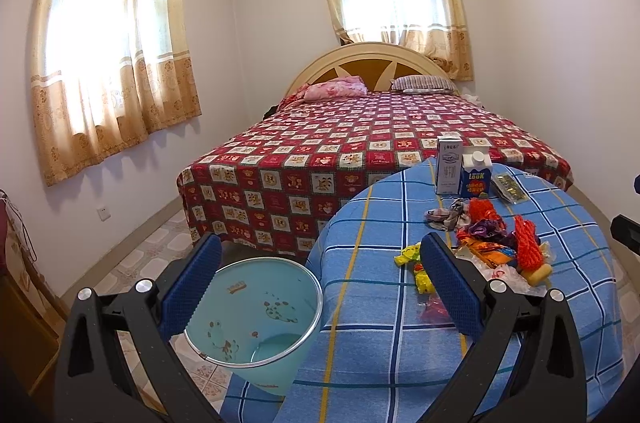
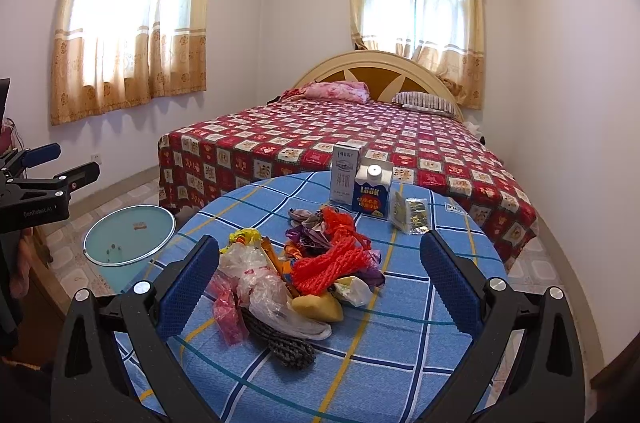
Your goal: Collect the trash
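A heap of trash point(image 2: 304, 263) lies on the round table point(image 2: 400, 343) with the blue checked cloth: orange netting point(image 2: 332, 255), clear plastic bags, yellow and purple wrappers. It also shows in the left wrist view point(image 1: 496, 243). A pale blue bin point(image 1: 260, 319) stands on the floor left of the table, also in the right wrist view point(image 2: 128, 239). My left gripper point(image 1: 320, 263) is open and empty above the bin and table edge. My right gripper point(image 2: 320, 255) is open and empty, with the heap between its fingers in view.
Two cartons point(image 2: 360, 183) and a small packet point(image 2: 412, 213) stand at the table's far side. A bed point(image 2: 340, 139) with a red patterned cover fills the room behind. Wooden furniture point(image 1: 24, 303) is at the left. Tiled floor surrounds the table.
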`<state>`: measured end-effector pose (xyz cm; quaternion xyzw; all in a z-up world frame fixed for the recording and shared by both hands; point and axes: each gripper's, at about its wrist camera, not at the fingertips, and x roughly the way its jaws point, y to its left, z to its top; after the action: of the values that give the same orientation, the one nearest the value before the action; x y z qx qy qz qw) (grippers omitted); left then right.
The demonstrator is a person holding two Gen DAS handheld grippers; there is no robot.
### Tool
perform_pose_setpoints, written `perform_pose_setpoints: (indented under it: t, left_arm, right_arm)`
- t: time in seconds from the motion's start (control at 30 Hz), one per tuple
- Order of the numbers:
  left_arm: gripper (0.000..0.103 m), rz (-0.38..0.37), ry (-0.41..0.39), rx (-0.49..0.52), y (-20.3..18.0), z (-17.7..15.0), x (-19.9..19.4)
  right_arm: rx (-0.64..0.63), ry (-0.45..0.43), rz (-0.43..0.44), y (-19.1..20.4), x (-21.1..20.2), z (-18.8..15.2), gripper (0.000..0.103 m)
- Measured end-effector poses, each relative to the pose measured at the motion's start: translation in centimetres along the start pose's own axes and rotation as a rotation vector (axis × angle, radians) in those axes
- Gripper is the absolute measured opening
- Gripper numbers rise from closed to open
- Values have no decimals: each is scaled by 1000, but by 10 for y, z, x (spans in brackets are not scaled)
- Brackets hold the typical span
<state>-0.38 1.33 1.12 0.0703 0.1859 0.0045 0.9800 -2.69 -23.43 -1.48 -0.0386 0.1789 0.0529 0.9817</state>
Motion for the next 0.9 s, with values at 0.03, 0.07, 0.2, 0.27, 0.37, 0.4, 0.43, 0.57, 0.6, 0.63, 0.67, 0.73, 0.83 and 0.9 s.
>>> perform_pose_setpoints:
  t: [0.03, 0.07, 0.2, 0.27, 0.37, 0.4, 0.43, 0.57, 0.6, 0.63, 0.67, 0.73, 0.83, 0.9]
  left_arm:
    - [97, -1, 0, -1, 0, 0, 0]
    - [97, 0, -1, 0, 0, 0, 0]
    - [97, 3, -2, -2, 0, 0, 1]
    - [97, 1, -1, -1, 0, 0, 1]
    - [97, 2, -3, 1, 1, 0, 1]
    - [97, 2, -3, 1, 1, 0, 1]
    - [97, 2, -3, -1, 2, 0, 1]
    - [97, 3, -3, -2, 3, 0, 1]
    - [97, 4, -3, -2, 3, 1, 1]
    - [97, 3, -3, -1, 4, 1, 1]
    - [97, 2, -4, -1, 3, 0, 1]
    - [97, 3, -4, 0, 4, 1, 1]
    - [97, 2, -3, 0, 4, 0, 1]
    - [97, 2, -4, -1, 4, 0, 1]
  right_arm:
    - [1, 0, 3, 0, 0, 0, 98]
    - [0, 0, 4, 0, 0, 0, 98]
    - [-2, 1, 2, 0, 1, -1, 98]
    - [-3, 2, 3, 0, 0, -1, 98]
    - [-6, 3, 3, 0, 1, -2, 98]
    - [-6, 3, 4, 1, 1, -2, 98]
    - [-5, 4, 5, 1, 1, -2, 98]
    - [-10, 5, 4, 2, 2, -3, 98]
    - [-8, 5, 4, 3, 1, -3, 98]
    - [-9, 6, 4, 3, 2, -3, 98]
    - [-9, 6, 4, 3, 2, -3, 98]
    - [-10, 8, 5, 3, 2, -3, 98]
    - [-12, 10, 4, 3, 3, -4, 98]
    - [-11, 11, 4, 3, 3, -5, 98]
